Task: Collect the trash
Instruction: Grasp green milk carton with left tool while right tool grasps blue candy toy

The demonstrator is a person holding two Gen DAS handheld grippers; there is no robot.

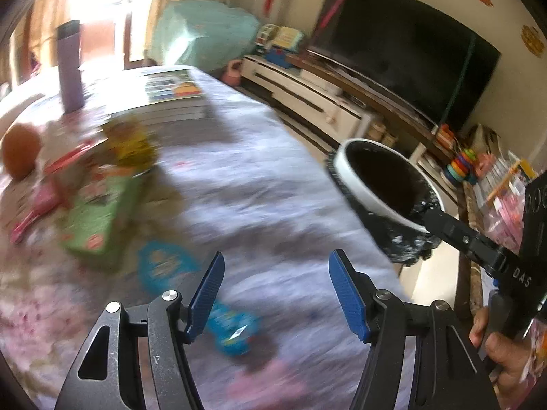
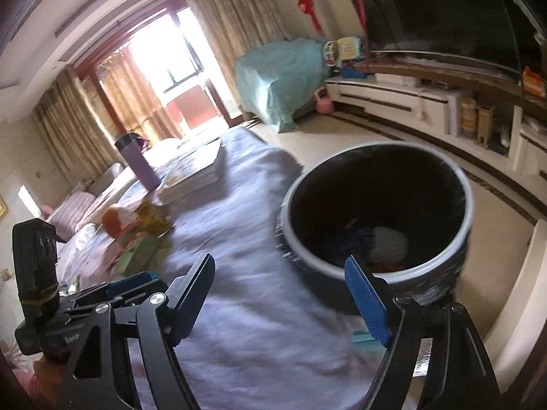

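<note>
A white-rimmed trash bin (image 2: 292,235) lined with a black bag stands off the right edge of the cloth-covered table (image 2: 246,307); white and orange scraps (image 2: 386,244) lie at its bottom. My right gripper (image 2: 277,259) is open and empty, with its right pad over the bin's near rim. In the left wrist view the bin (image 1: 345,157) is at the right, with a right-gripper finger (image 1: 444,227) at its rim. My left gripper (image 1: 277,290) is open and empty above the table. Two blurred blue wrappers (image 1: 164,266) (image 1: 232,331) lie just left of it, beside a green box (image 1: 99,218).
Further back on the table are a yellow packet (image 1: 130,143), an orange ball (image 1: 20,153), a purple bottle (image 1: 70,65) and a stack of books (image 1: 171,92). A TV (image 1: 403,48) on a long cabinet (image 1: 307,99) fills the right. A hand (image 1: 506,352) holds the right gripper.
</note>
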